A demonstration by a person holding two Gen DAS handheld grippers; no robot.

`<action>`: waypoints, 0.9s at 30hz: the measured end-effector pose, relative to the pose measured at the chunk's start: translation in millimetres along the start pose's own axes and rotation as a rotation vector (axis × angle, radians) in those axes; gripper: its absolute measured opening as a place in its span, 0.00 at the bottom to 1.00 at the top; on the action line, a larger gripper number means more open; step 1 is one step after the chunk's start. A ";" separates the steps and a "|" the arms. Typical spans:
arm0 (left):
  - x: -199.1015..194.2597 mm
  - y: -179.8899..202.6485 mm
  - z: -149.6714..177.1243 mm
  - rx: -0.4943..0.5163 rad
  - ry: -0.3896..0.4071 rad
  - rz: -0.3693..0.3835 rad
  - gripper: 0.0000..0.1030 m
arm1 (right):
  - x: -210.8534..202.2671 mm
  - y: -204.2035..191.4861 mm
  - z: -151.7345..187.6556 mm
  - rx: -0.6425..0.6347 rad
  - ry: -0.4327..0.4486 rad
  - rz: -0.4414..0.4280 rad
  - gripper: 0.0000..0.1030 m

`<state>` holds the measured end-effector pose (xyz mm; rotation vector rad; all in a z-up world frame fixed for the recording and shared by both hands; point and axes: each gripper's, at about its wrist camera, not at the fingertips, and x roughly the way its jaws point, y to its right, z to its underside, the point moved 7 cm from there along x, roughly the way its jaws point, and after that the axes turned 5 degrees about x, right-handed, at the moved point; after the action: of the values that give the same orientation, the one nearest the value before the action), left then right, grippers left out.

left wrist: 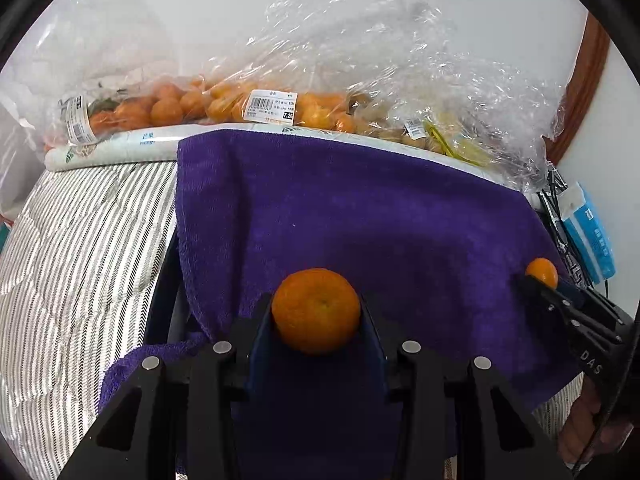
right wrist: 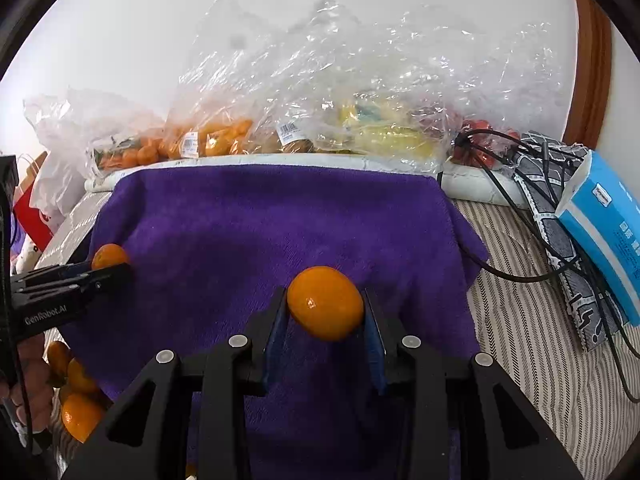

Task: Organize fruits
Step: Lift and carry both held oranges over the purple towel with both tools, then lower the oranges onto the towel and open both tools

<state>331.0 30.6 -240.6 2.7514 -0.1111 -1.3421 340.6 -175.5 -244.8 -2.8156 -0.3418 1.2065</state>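
Oranges are held in both tongs above a purple towel [left wrist: 360,216]. The left tongs [left wrist: 318,312] are clamped on a round orange [left wrist: 316,310], its skin pressed between the two pads. The right tongs [right wrist: 325,304] are clamped on a smaller, smoother orange [right wrist: 325,302].

The towel is spread over a raised surface, and a striped bedcover [left wrist: 72,248] is seen around it on both sides. A plain white wall [left wrist: 224,8] stands behind, and a brown wooden edge [right wrist: 592,64] is seen at the far right.

Along the back, just beyond the towel, a white foam sheet [left wrist: 116,148] is laid, and clear plastic bags [right wrist: 304,92] are piled on it. Small oranges are packed in the left bags [left wrist: 168,106], with price labels stuck on them. Brownish fruit and yellow fruit are seen in the bags further right, and red fruit [right wrist: 478,140] in a bag at the end.

Loose oranges [right wrist: 78,396] are seen at the lower left of the right wrist view, beside the towel. A blue and white box [right wrist: 604,224] is propped on patterned cloth, with black cables [right wrist: 516,208] trailing across the bedcover.
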 end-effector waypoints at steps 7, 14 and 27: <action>0.1 1.5 -0.5 -0.001 0.013 0.014 0.39 | -1.2 0.9 2.1 -0.004 0.003 0.004 0.42; -18.7 8.9 -6.2 0.044 0.092 -0.008 0.49 | -27.1 -6.9 -2.7 -0.033 0.085 0.019 0.52; -63.6 9.5 13.3 0.109 0.177 -0.076 0.63 | -101.5 -44.6 9.0 -0.102 0.223 0.036 0.52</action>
<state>281.2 27.0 -197.9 2.9794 -0.0712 -1.1330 258.2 -155.2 -172.9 -3.0169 -0.3491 0.8919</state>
